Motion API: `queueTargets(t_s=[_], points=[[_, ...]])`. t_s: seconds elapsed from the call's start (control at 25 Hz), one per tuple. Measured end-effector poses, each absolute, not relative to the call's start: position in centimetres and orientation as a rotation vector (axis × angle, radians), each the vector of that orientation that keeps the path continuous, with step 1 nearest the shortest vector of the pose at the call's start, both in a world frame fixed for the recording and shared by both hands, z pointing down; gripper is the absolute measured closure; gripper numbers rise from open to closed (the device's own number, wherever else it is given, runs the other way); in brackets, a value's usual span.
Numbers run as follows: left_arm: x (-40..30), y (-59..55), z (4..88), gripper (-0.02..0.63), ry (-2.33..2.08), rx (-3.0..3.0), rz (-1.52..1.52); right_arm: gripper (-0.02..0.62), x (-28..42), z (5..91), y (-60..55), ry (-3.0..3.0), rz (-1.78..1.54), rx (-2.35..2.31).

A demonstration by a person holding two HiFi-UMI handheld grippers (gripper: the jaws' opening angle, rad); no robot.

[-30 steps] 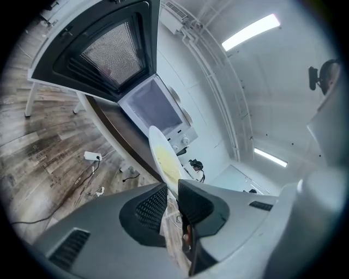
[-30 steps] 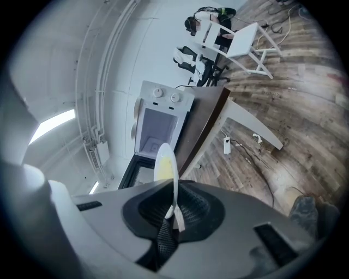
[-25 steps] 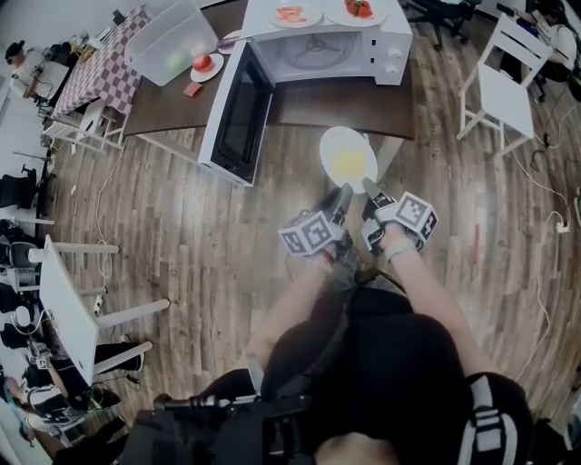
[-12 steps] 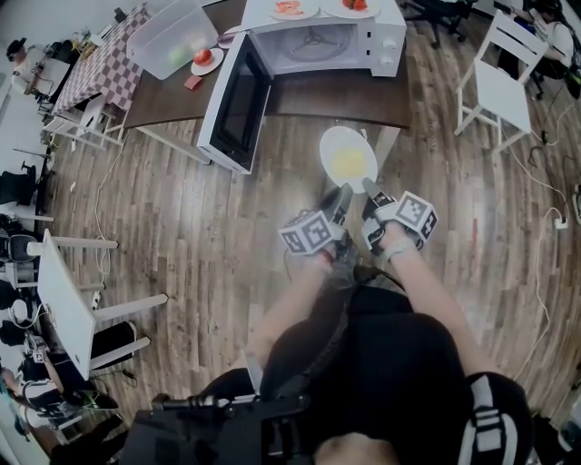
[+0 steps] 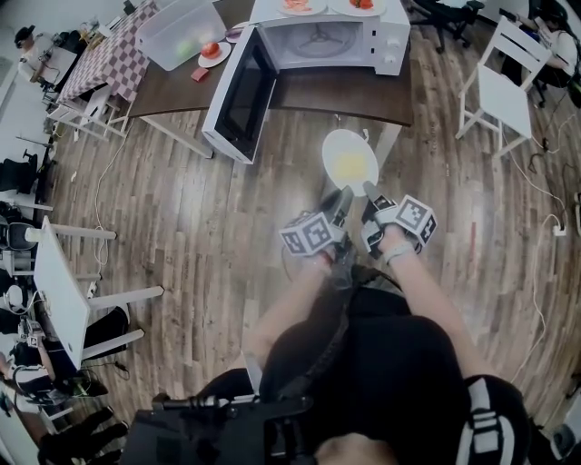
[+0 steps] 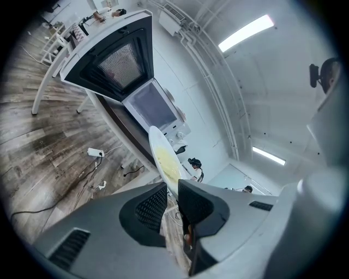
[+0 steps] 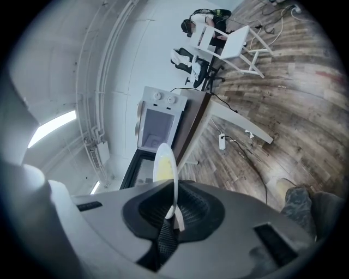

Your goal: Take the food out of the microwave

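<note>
A white plate point(image 5: 349, 162) with yellow food on it hangs level over the wooden floor, in front of the microwave point(image 5: 327, 41). The microwave's door point(image 5: 241, 95) stands wide open and its inside looks bare. My left gripper point(image 5: 343, 196) is shut on the plate's near rim, and my right gripper point(image 5: 368, 189) is shut on the same rim beside it. In the left gripper view the plate point(image 6: 163, 158) runs edge-on into the left gripper point(image 6: 172, 193). The right gripper view shows the plate point(image 7: 165, 166) pinched in the right gripper point(image 7: 173, 210).
The microwave stands on a dark table point(image 5: 345, 95). Two plates of food point(image 5: 295, 7) rest on its top. A clear bin point(image 5: 177, 32) and a plate with a tomato point(image 5: 211, 52) sit at the table's left. A white chair point(image 5: 504, 77) stands right, a white desk point(image 5: 59, 291) left.
The microwave and table have drifted toward the top of the head view, farther from me. The plate and both grippers keep their place and grip in front of my body.
</note>
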State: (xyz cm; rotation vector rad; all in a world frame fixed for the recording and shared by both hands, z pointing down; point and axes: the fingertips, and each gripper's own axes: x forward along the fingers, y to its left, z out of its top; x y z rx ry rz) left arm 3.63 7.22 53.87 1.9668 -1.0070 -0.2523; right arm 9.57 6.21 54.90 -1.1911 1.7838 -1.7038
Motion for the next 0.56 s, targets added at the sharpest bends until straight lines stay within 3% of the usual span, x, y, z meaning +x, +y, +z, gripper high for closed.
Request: queueTargets(t_s=[0.56], points=[[3.96, 7.19, 54.48, 0.541, -0.99, 1.979, -0.235, 0.577, 10.06, 55.46, 6.3, 1.755, -1.698, -1.203]])
